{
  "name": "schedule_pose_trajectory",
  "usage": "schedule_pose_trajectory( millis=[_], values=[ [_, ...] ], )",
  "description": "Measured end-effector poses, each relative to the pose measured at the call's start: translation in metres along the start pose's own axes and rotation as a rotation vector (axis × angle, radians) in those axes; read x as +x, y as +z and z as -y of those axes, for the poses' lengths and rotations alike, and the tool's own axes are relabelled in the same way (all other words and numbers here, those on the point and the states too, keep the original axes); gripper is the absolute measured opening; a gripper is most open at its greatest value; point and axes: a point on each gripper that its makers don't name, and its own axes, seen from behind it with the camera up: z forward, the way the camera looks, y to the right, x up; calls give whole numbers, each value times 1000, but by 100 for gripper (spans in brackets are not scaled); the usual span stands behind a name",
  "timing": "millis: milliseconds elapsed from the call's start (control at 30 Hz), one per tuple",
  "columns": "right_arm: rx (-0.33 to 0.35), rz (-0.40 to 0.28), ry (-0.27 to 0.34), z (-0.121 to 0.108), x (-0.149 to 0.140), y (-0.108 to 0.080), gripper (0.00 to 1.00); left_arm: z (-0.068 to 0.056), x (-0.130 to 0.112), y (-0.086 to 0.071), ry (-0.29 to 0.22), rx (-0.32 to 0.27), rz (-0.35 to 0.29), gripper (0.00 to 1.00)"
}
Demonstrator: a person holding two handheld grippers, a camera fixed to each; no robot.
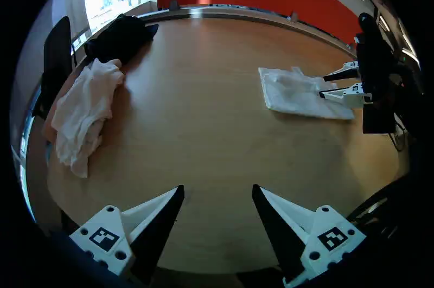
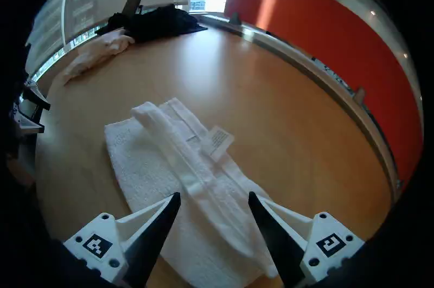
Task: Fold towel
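A white towel lies folded on the wooden table, with a thicker folded band and a small label on top. My right gripper hovers open just over its near end, fingers astride the band without pressing it. In the left gripper view the same towel lies at the right of the table, with the right gripper at its right edge. My left gripper stands open over bare wood, far from the towel.
A crumpled white cloth and a black garment lie at the table's far left side. A dark chair stands beyond them. An orange wall panel runs along the table's far edge.
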Motion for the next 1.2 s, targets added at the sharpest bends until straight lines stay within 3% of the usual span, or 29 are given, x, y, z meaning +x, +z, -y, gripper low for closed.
schedule_pose_trajectory(
  millis=[267,667,1200],
  values=[
    [-14,-2,5,-10,5,4,97,1,-3,-2,2,1,-3,93],
    [-69,-10,-11,-48,25,5,97,0,-10,-13,-11,13,-10,93],
    [-61,-17,2,-37,15,-14,97,1,-15,-25,-13,26,-26,93]
  ],
)
